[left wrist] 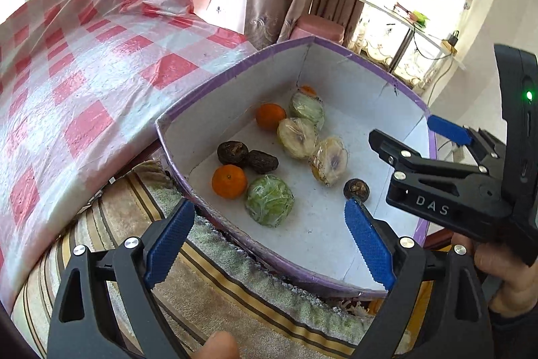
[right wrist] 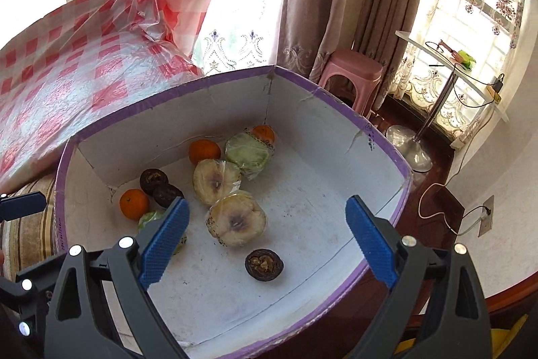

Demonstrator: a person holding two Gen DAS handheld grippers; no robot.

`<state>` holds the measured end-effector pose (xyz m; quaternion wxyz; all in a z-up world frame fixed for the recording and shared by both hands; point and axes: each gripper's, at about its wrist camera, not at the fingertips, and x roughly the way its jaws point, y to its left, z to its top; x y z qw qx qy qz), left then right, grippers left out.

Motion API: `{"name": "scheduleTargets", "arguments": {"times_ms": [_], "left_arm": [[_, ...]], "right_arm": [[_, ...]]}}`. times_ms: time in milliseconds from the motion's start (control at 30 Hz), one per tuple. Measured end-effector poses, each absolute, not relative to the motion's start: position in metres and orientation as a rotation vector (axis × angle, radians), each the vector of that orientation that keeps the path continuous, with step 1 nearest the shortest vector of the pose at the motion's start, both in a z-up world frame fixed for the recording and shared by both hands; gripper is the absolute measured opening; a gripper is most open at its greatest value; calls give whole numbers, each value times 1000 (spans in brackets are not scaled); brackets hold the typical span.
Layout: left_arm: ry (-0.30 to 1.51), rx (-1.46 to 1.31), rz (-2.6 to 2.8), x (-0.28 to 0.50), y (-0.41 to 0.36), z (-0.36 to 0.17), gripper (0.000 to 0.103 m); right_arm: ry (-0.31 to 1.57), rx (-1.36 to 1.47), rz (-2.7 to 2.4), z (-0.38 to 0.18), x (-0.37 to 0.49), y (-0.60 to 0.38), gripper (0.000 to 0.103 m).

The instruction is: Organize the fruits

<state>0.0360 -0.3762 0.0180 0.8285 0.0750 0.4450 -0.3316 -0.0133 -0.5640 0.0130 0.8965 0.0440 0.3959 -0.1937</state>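
Note:
A white cardboard box with a purple rim (left wrist: 232, 79) (right wrist: 161, 96) holds loose fruit. Three oranges (left wrist: 229, 181) (right wrist: 134, 203), three dark brown shrivelled fruits (left wrist: 356, 189) (right wrist: 264, 264), two plastic-wrapped green pieces (left wrist: 269, 200) (right wrist: 248, 153) and two wrapped pale yellow halves (left wrist: 329, 161) (right wrist: 237, 219) lie on its floor. My left gripper (left wrist: 270, 211) hovers open over the box's near rim with nothing between its fingers. Over the box's near right part, my right gripper (right wrist: 267, 204) (left wrist: 417, 137) is also open and holds nothing. A hand (left wrist: 504, 271) grips its handle.
A red-and-white checked plastic cloth (left wrist: 84, 83) (right wrist: 67, 63) covers a surface left of the box. The box rests on a striped fabric seat (left wrist: 235, 285). A pink stool (right wrist: 353, 73), curtains and a small white table (right wrist: 454, 73) stand behind.

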Motion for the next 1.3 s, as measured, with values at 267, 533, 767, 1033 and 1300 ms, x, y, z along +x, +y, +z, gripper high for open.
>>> {"name": "scheduleTargets", "arguments": {"times_ms": [267,533,767,1033,1300], "left_arm": [[921,101,-742,37,-382,18,98],[924,62,-694,44,-374,15,98],[914,79,-682,43,-374,14,98],[908,99,-685,41,-377,14,98],[914,94,-683,41,-377,14,98]], "right_arm": [[771,156,-462,20,-26,-562,94],[767,179,-488,16,-30,-571,94],[763,179,-497,16,-31,-573,94],[766,177,-494,15,-28,-572,94],[766,180,-496,15,-29,-571,94]]}}
